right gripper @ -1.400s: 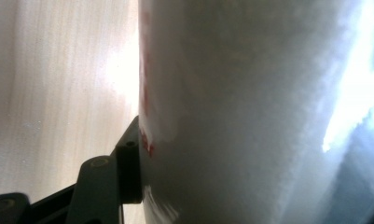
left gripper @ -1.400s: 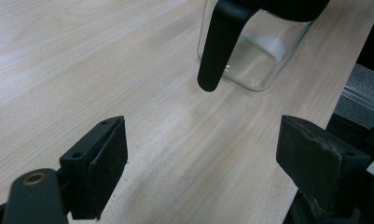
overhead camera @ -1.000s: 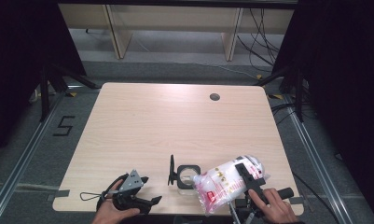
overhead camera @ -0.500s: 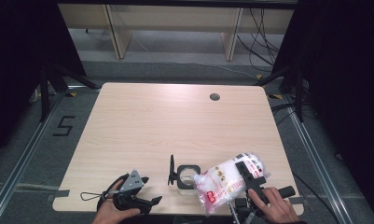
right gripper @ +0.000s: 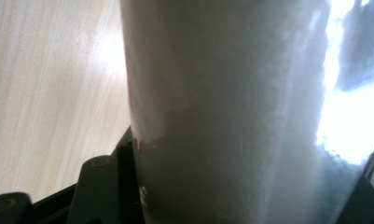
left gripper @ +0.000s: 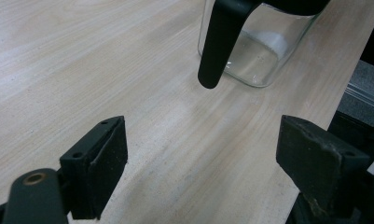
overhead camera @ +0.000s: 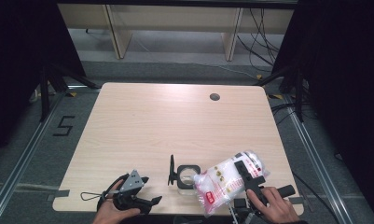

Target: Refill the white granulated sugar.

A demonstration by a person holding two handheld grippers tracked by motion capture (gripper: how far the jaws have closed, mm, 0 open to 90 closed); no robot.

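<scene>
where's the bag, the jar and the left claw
bag (overhead camera: 222, 179), high view, on its printed front
jar (left gripper: 259, 56), left gripper view, on its clear glass wall
left claw (left gripper: 201, 163), left gripper view, midway between its two black fingertips

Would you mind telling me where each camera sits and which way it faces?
High view: above the person's side, looking forward and down on the table; both hands show.
Left gripper view: on the left gripper, looking along its open jaws at the glass jar.
Right gripper view: on the right gripper, against the plastic bag.
Shared: jar and bag appear in the high view too.
</scene>
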